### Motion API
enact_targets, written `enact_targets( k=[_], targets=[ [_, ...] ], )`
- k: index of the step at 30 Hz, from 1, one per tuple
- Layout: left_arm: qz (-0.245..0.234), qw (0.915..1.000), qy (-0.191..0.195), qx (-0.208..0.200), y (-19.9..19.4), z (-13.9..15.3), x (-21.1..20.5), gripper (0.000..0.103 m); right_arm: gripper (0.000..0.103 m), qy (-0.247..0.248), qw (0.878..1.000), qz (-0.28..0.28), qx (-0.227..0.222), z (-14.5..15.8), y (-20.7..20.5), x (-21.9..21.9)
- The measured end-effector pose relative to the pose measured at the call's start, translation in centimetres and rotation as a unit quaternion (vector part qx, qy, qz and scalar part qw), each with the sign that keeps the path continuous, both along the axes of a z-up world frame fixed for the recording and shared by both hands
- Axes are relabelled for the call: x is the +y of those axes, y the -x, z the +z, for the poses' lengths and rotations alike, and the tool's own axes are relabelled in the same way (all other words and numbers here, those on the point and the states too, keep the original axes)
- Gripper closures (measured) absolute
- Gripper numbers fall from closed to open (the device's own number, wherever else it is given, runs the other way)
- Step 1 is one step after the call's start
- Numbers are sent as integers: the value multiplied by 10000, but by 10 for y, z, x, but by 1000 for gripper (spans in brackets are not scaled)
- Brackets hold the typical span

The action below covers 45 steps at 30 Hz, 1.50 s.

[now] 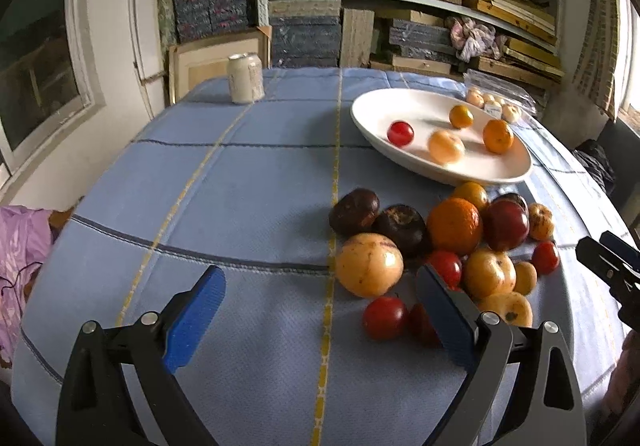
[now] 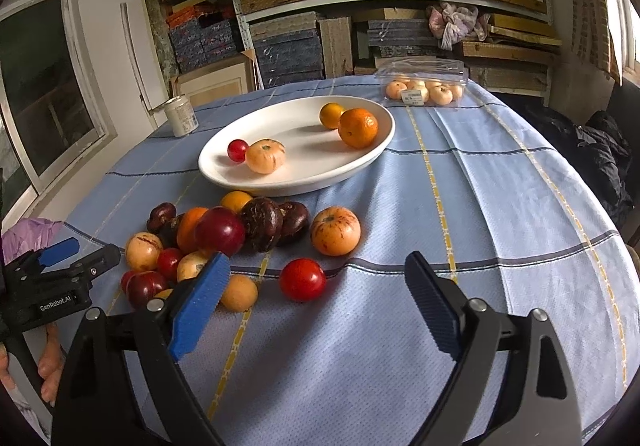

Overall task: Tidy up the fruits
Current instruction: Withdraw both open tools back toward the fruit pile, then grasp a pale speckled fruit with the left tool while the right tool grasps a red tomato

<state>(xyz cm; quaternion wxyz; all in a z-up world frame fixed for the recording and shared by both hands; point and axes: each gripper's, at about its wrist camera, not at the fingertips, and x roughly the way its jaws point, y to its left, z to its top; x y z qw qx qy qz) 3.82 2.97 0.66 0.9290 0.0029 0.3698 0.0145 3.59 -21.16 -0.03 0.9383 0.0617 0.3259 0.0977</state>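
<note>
From the left wrist, the left claw [image 1: 320, 310] stood wide and empty above the blue tablecloth [image 1: 240, 186]. The pile of fruit [image 1: 452, 246] lay ahead and to its right, a red tomato [image 1: 385, 317] nearest, just inside its right finger. The white plate [image 1: 400, 102] sat beyond the pile.

From the right wrist, the right claw [image 2: 318, 292] was spread wide, holding nothing. A lone red tomato [image 2: 302, 279] lay directly ahead between its fingers, likely the easier pick. The plate [image 2: 288, 182] held four fruits.
</note>
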Motion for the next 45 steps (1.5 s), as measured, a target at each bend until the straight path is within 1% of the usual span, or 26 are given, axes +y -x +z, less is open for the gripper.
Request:
enact_targets(
  k=[2, 4, 6, 7, 13, 21, 23, 27, 28, 30, 31, 32, 34, 37, 40, 42, 43, 44, 45],
  targets=[
    [-92, 9999, -64, 36, 1, -2, -4, 6, 16, 34, 10000, 25, -10, 0, 1, 2],
    [-230, 9994, -241, 43, 2, -5, -11, 6, 16, 32, 10000, 43, -17, 0, 1, 2],
    [-263, 9988, -411, -24, 3, -5, -16, 6, 16, 7, 10000, 64, -25, 0, 2, 2],
    [-263, 9988, -418, -30, 1, -5, -17, 6, 16, 0, 10000, 71, -30, 0, 2, 2],
    [-237, 9993, -266, 144, -14, -9, -10, 6, 16, 3, 9999, 123, -66, 2, 7, 4],
    [-347, 9985, -376, 179, -22, -13, -14, 7, 16, -13, 9999, 133, -45, 2, 9, 4],
    [-406, 9986, -239, 233, -25, -14, -13, 8, 16, -18, 9999, 127, -41, 2, 9, 4],
    [-355, 9987, -115, 337, -30, -17, -8, 8, 16, -25, 9999, 106, -15, 0, 9, 4],
    [-343, 9987, -67, 371, -32, -18, -7, 9, 16, -26, 9999, 103, -8, 0, 8, 4],
    [-318, 9983, 54, 485, -36, -21, -3, 15, 16, -20, 10000, 94, 13, -1, 8, 3],
    [-318, 9980, 88, 543, -37, -22, -2, 22, 16, -17, 10000, 91, 22, -1, 7, 3],
    [-379, 9972, 211, 606, -39, -24, 0, 25, 16, -15, 10000, 86, 37, -1, 6, 3],
    [-442, 9969, 261, 602, -37, -23, -1, 30, 16, -26, 10000, 83, 46, -2, 6, 2],
    [-476, 9976, 52, 492, -36, -22, -8, 32, 16, -17, 9999, 90, 54, -2, 5, 2],
    [-558, 9974, 41, 449, -38, -22, -10, 33, 16, -5, 9999, 94, 77, -3, 4, 3],
    [-615, 9971, 33, 448, -41, -23, -10, 38, 16, -17, 9999, 87, 96, -3, 4, 2],
    [-653, 9968, 65, 467, -42, -23, -10, 43, 16, -26, 9999, 79, 108, -4, 3, 1],
    [-703, 9962, 109, 498, -43, -24, -10, 51, 16, -34, 9999, 70, 120, -4, 3, 0],
    [-758, 9956, 135, 525, -43, -25, -11, 54, 16, -44, 9999, 60, 136, -5, 2, 0]
  ],
)
